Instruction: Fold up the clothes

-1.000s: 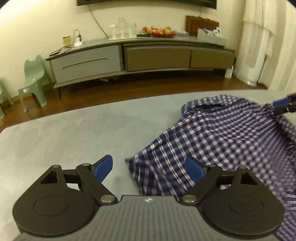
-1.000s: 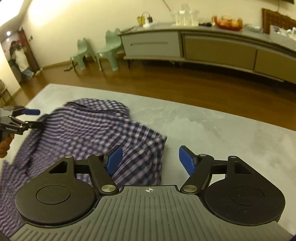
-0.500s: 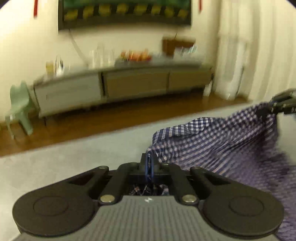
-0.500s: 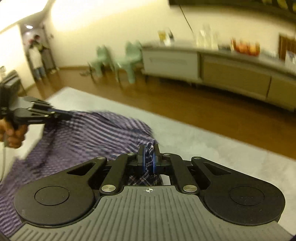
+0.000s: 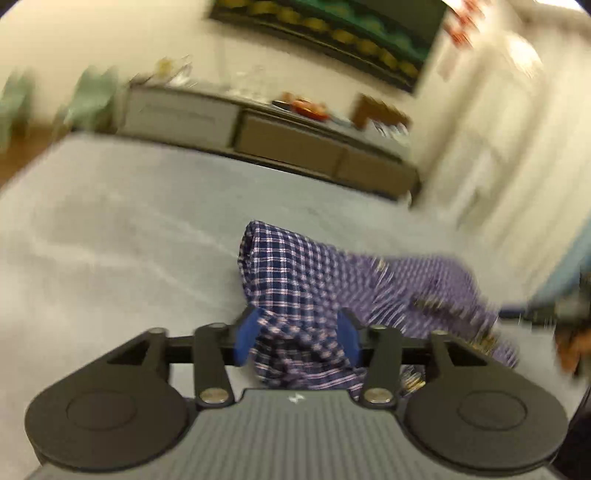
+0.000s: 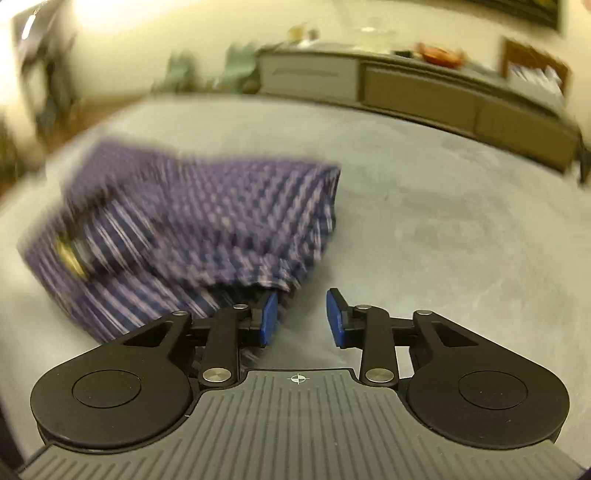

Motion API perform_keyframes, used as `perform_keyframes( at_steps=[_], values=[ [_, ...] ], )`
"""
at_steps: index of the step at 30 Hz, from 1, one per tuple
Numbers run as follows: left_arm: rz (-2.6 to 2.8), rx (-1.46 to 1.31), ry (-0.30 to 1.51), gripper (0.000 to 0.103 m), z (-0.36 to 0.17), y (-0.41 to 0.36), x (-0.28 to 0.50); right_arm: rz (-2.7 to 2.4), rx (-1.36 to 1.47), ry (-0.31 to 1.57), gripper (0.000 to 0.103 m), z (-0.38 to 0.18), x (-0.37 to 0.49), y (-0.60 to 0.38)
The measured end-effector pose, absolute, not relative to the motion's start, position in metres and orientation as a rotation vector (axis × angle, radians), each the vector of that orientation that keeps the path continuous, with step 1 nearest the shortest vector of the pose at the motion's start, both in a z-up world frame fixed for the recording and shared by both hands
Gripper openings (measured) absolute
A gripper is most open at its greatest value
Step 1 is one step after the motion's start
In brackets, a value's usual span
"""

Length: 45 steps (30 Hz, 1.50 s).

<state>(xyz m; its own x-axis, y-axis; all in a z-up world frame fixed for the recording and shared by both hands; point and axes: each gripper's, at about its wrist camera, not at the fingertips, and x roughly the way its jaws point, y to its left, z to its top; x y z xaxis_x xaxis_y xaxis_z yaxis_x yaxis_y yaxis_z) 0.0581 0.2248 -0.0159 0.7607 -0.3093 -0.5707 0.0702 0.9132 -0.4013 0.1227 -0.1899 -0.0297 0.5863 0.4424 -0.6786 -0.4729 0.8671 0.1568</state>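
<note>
Grey tabletop (image 5: 110, 236) fills the foreground of a living room, with a long low sideboard (image 5: 288, 144) against the far wall, a wide dark screen (image 5: 332, 22) above it and pale green chairs (image 6: 207, 70) at the far left; both views are smeared by motion. A navy-and-white checked shirt (image 5: 295, 266) lies bunched on the table, its cloth heaped between the two claws and trailing off to the right in the left wrist view. The left claw (image 5: 297, 338) has its jaws opening, a fold of the shirt bulging up between the blue pads (image 5: 245, 338), loose rather than pinched. The right claw (image 6: 302, 318) is likewise opening: bare table shows between its blue pads, and the near corner of the shirt (image 6: 207, 221) lies just beside the left pad, released. At the far right edge of the left wrist view a person's hand (image 5: 570, 343) shows as a blurred shape beside dark gripper parts.
</note>
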Motion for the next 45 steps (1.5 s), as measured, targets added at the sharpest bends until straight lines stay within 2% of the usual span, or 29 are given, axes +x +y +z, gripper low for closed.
perform_keyframes(
  at_steps=[1,3,6,12,16,17,20,23,24,27,29,30,31,32,33,36,39,42,44,45],
  values=[
    [-0.231,-0.418,0.684,0.058,-0.017,0.223,0.057,0.537,0.042,0.771,0.040,-0.023,0.120,-0.195],
    [-0.263,-0.480,0.702,0.059,-0.024,0.215,0.059,0.560,0.210,0.752,0.046,-0.014,0.112,-0.201],
    [-0.257,-0.516,0.728,0.069,-0.033,0.196,0.071,0.608,0.366,0.737,0.046,-0.015,0.104,-0.189],
    [-0.270,-0.456,0.671,0.072,-0.027,0.159,0.091,0.623,0.212,0.640,0.046,-0.024,0.100,-0.137],
    [-0.241,-0.382,0.772,0.072,-0.047,0.141,0.106,0.594,0.072,0.782,0.046,-0.050,0.112,-0.116],
    [-0.242,-0.356,0.807,0.070,-0.054,0.137,0.108,0.559,0.043,0.830,0.043,-0.056,0.113,-0.116],
    [-0.239,-0.205,0.806,0.071,-0.057,0.120,0.097,0.541,0.024,0.847,0.043,-0.049,0.109,-0.121],
    [-0.203,-0.128,0.774,0.073,-0.045,0.111,0.089,0.523,0.011,0.791,0.047,-0.031,0.103,-0.122],
    [-0.183,-0.101,0.760,0.078,-0.043,0.107,0.089,0.537,0.010,0.753,0.052,-0.024,0.099,-0.120],
    [-0.140,-0.021,0.730,0.078,-0.039,0.097,0.091,0.624,0.011,0.644,0.073,-0.004,0.081,-0.112],
    [-0.146,0.015,0.735,0.060,-0.041,0.090,0.096,0.673,-0.027,0.613,0.076,-0.003,0.074,-0.096],
    [-0.143,0.033,0.753,0.030,-0.042,0.086,0.101,0.677,-0.060,0.624,0.070,-0.007,0.073,-0.087],
    [-0.123,0.053,0.783,0.012,-0.043,0.083,0.105,0.671,-0.085,0.659,0.043,-0.012,0.076,-0.081],
    [-0.120,0.054,0.780,0.011,-0.040,0.084,0.102,0.659,-0.099,0.707,0.029,-0.019,0.081,-0.076],
    [-0.117,0.054,0.777,0.009,-0.036,0.085,0.099,0.638,-0.103,0.740,0.020,-0.023,0.085,-0.074],
    [-0.126,0.042,0.761,0.008,-0.019,0.084,0.089,0.624,-0.074,0.752,0.011,-0.014,0.088,-0.083],
    [-0.162,0.037,0.762,0.008,-0.008,0.081,0.073,0.640,-0.086,0.731,0.010,-0.003,0.079,-0.089],
    [-0.184,0.048,0.816,0.009,-0.019,0.075,0.064,0.646,-0.123,0.741,0.010,-0.002,0.070,-0.100],
    [-0.169,0.064,0.839,0.010,-0.032,0.070,0.064,0.645,-0.144,0.760,0.010,-0.010,0.072,-0.099],
    [-0.159,0.068,0.843,0.014,-0.037,0.068,0.063,0.645,-0.152,0.769,0.010,-0.014,0.074,-0.098]
  ],
)
